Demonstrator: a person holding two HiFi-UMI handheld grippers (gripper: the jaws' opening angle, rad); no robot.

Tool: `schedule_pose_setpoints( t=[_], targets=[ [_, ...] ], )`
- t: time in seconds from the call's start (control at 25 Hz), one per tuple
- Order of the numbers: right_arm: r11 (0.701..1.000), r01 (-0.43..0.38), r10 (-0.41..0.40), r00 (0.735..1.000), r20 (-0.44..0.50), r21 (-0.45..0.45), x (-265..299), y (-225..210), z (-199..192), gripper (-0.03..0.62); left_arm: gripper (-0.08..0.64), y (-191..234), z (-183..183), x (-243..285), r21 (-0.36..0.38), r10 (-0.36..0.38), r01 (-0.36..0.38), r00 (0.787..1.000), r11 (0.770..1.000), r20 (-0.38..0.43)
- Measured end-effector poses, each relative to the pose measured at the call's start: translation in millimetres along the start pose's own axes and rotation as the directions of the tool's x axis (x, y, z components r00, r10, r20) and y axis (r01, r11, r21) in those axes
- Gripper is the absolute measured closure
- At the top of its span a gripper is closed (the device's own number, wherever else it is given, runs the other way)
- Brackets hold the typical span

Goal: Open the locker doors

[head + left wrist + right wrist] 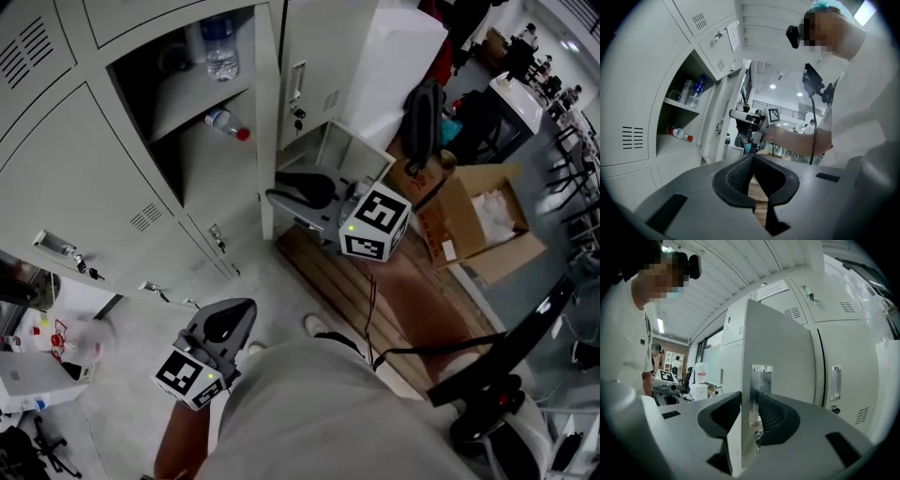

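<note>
One locker door (pixel 319 47) is swung wide, and the right gripper (pixel 752 404) has it: jaws spread fairly wide, clamped across the door's edge at the metal handle plate (pixel 761 380). The left gripper (pixel 751 159) hangs low by the person's hip, tips pressed together, nothing in them. So that's one door open. At least four more in the head view are still shut, and plenty of work is left. Count the open compartment (pixel 202 173): two bottles, one upright bottle (pixel 221 47) on the shelf and one lying bottle (pixel 228 123) below. Two grippers, one cardboard box (pixel 469 216) on the floor.
</note>
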State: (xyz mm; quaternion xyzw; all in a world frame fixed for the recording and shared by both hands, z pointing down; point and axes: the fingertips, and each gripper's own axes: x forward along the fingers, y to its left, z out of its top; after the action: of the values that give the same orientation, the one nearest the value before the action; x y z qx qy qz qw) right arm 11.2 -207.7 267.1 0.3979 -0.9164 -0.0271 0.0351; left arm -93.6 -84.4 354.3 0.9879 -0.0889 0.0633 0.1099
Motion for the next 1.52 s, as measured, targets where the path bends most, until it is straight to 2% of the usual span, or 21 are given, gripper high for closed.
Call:
schedule_pose_setpoints(
  t=[0.36,0.96,1.24,1.52],
  targets=[
    [0.998,-0.060,0.060,0.998,0.000,0.005,-53,-25,-5,0.494,0.549,-17,10,69,0.004,-0.029,0.029,0.999,1.000,-0.019],
    [0.997,-0.067,0.066,0.997,0.032,0.032,-125,-90,-15,0.537,0.549,-31,14,164,0.008,-0.026,0.027,0.999,1.000,-0.044],
    [0.993,-0.111,0.109,0.993,0.041,0.034,-141,-121,-18,0.540,0.549,-31,11,194,-0.006,0.031,-0.031,0.999,0.999,-0.037],
    [0.984,-0.168,0.165,0.984,0.060,0.051,-148,-128,-18,0.540,0.549,-36,5,202,-0.035,0.118,-0.119,0.992,0.992,-0.047]
  ],
)
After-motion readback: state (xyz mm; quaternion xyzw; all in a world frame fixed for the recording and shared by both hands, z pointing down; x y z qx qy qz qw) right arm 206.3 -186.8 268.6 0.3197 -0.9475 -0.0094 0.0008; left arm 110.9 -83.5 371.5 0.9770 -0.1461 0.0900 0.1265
